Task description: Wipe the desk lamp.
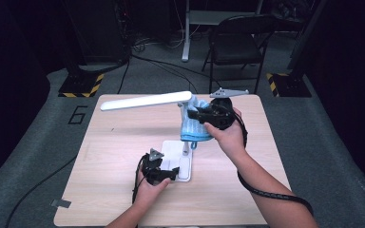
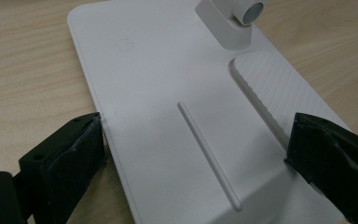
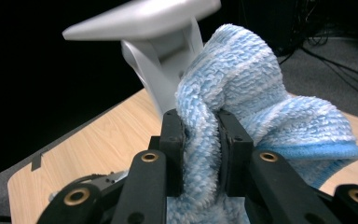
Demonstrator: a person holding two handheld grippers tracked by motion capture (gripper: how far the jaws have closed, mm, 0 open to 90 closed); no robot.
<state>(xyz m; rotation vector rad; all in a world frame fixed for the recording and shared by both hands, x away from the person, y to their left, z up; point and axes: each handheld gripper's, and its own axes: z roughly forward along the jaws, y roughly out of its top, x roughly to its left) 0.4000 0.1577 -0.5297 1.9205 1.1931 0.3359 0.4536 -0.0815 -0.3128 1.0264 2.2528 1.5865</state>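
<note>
The right gripper (image 3: 200, 135) is clamped on a fluffy light-blue terry cloth (image 3: 256, 98), pressed against the white desk lamp's neck (image 3: 154, 70) at the table's one o'clock. The left gripper (image 2: 196, 154) grips the lamp's flat white base (image 2: 168, 93) at six o'clock.

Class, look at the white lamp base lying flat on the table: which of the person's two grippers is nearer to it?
Left. The left gripper has its jaws on either side of the lamp base, at its edges. The right gripper is raised, holding a blue cloth at the top of the lamp.
</note>
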